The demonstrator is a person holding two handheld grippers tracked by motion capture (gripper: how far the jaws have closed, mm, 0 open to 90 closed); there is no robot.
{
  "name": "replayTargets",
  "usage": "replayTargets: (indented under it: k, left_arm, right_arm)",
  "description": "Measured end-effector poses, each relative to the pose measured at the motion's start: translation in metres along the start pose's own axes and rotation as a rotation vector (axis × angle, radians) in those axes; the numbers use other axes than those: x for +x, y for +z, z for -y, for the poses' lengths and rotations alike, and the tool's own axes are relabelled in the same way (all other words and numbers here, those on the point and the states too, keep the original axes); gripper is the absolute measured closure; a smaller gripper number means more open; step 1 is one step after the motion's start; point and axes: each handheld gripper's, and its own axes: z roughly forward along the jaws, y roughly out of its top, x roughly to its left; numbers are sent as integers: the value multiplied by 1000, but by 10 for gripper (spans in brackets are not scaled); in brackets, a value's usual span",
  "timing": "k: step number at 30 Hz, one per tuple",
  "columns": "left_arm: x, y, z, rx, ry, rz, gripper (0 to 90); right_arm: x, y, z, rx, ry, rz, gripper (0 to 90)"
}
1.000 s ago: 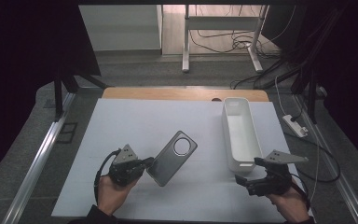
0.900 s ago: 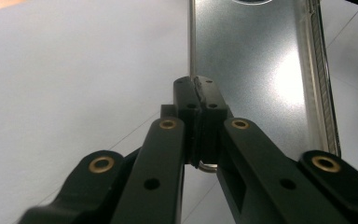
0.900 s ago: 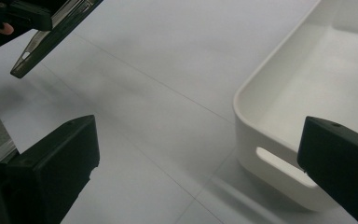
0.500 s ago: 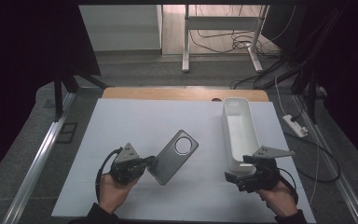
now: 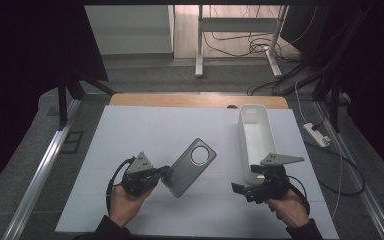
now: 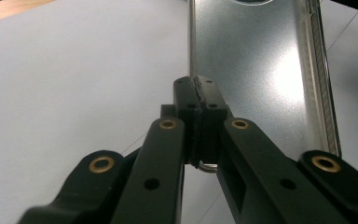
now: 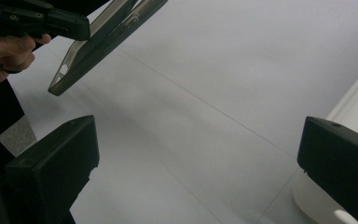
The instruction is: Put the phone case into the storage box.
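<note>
- Setting: a dim room with cables on the floor beyond; a desk (image 5: 130,135) covered by a white sheet carries the work, its wooden far edge left bare.
- Left gripper (image 5: 163,171): its jaws are pressed together on the near short edge of a grey translucent phone case (image 5: 190,166). In the left gripper view the case (image 6: 256,70) runs straight away from the jaws, so the grip sits at one end and the rest of the case projects free.
- Position of the case: lifted at a slant above the middle of the desk, round camera cut-out at the far, upper end. Held by one end in this way, the long free edges are presented toward the other hand, probably for a second grip or a transfer.
- Right gripper (image 5: 239,189): its jaws stand spread wide and hold nothing; it points left toward the case from well apart, low over the sheet. The right gripper view looks between the two spread jaws at the case (image 7: 102,42) edge-on, which suggests an approach being lined up.
- White bin (image 5: 256,140): a long, narrow container, upright and apparently empty, just beside the right gripper at the desk's right side; a likely destination for the case.
</note>
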Motion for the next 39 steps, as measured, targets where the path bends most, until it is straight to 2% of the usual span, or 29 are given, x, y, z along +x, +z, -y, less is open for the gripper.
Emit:
replayTargets:
  k: [22, 39]
  left_arm:
    - [-6, 13, -5, -3, 23, -5, 892]
    - [-8, 19, -8, -9, 32, -3, 892]
  right_arm:
    - [7, 27, -19, 0, 33, -36, 0]
    - [19, 51, -30, 37, 19, -71, 0]
